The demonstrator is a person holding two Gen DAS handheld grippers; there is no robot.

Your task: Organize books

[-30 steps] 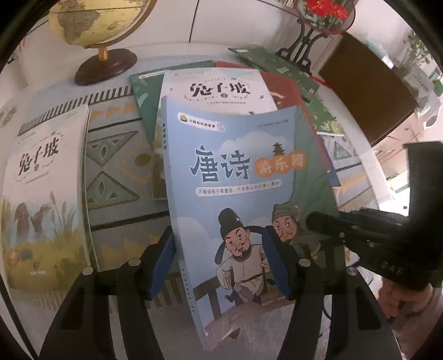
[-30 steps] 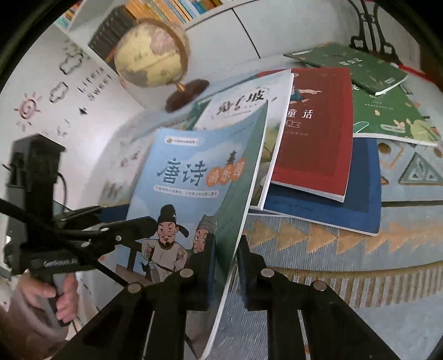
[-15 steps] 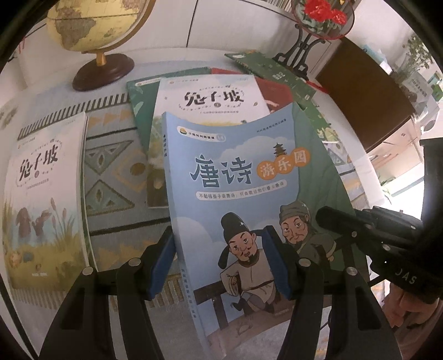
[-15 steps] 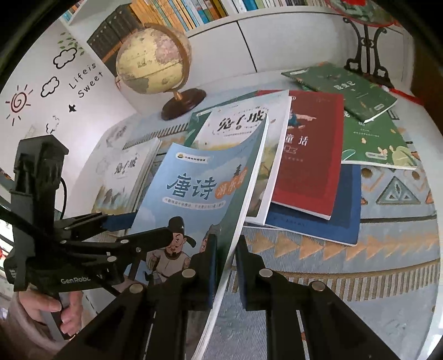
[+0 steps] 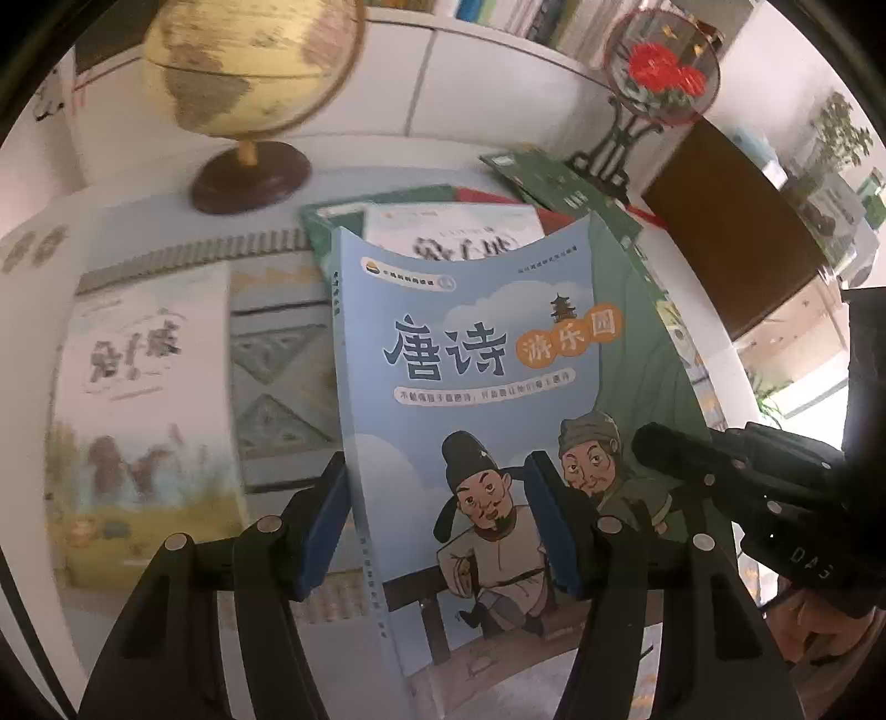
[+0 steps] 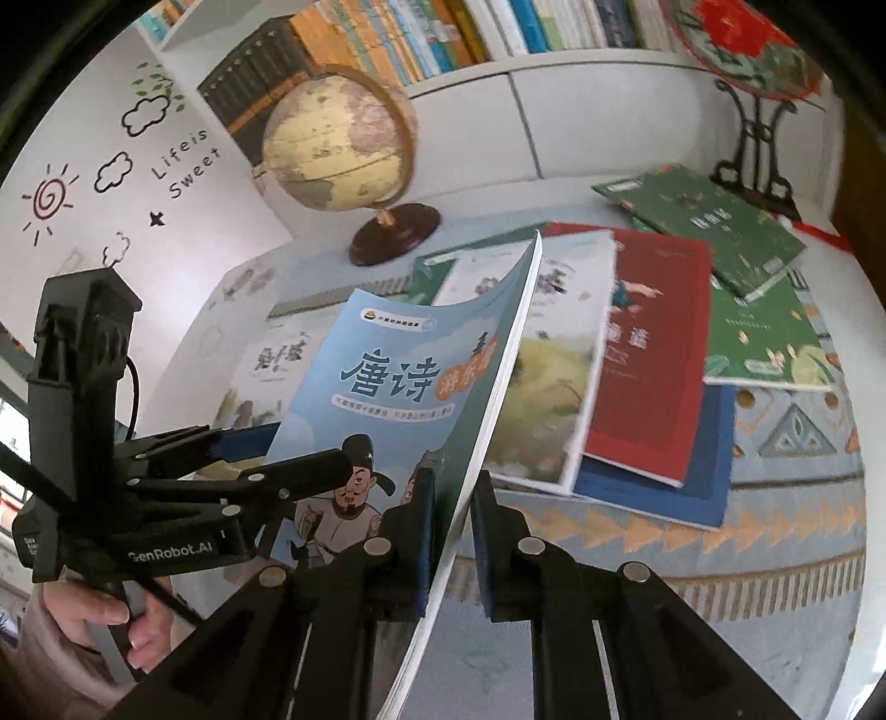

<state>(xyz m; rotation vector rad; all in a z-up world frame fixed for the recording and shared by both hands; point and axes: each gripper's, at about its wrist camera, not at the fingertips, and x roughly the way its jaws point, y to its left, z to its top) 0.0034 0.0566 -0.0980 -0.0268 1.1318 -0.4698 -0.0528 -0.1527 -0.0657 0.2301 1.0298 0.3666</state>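
A light blue picture book (image 5: 476, 376) with two cartoon men on its cover is held tilted up above the table. My right gripper (image 6: 451, 531) is shut on its lower page edge; the book (image 6: 398, 399) stands edge-on between its blue pads. My left gripper (image 5: 437, 526) is open, with one blue pad beside the book's spine and the other in front of the cover. A white rabbit book (image 5: 138, 410) lies flat at the left. A pile of white, red, dark blue and green books (image 6: 653, 354) lies behind.
A globe (image 6: 338, 144) on a dark wooden base stands at the back of the table. An ornamental fan on a black stand (image 6: 758, 72) is at the back right. A patterned table runner (image 6: 747, 515) covers the table. A shelf with several books (image 6: 443, 33) runs along the wall.
The blue book has been lifted higher and tilted more upright. Both grippers rose with it, so the wall and shelf now show more.
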